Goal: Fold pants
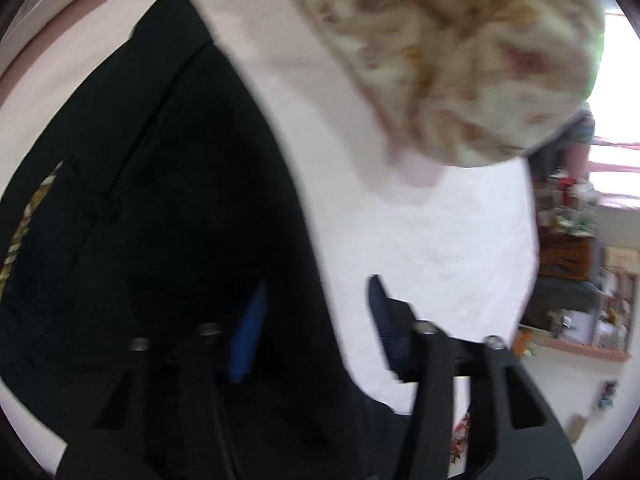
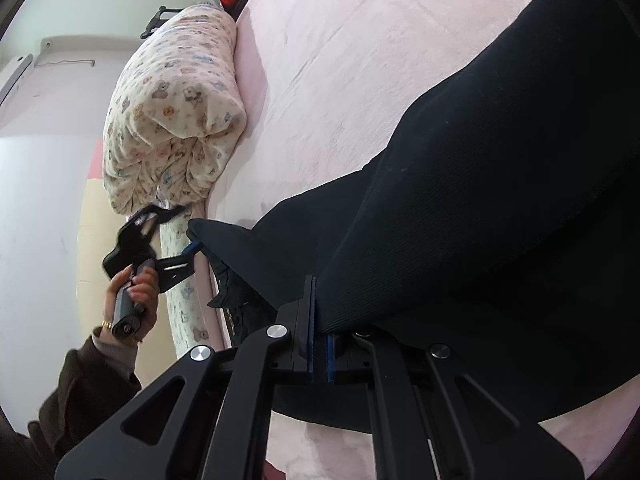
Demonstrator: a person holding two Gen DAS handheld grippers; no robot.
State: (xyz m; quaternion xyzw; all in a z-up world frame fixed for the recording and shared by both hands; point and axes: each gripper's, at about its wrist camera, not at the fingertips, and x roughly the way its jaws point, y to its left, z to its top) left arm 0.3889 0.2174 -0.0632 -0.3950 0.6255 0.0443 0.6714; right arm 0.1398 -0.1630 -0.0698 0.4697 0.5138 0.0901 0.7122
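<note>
Right wrist view shows the right gripper (image 2: 320,320) with fingers pinched tight on an edge of the black pants (image 2: 500,200), which drape over the pink bed (image 2: 340,60), while the left gripper (image 1: 312,320) stands wide apart, one finger lost against the dark cloth and gripping nothing that can be made out. With one hold only, the loose side risks sagging and the fold skewing toward the rolled quilt (image 2: 176,108)

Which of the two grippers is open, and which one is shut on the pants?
The left gripper is open, fingers wide apart. The right gripper is shut on the black pants.
</note>
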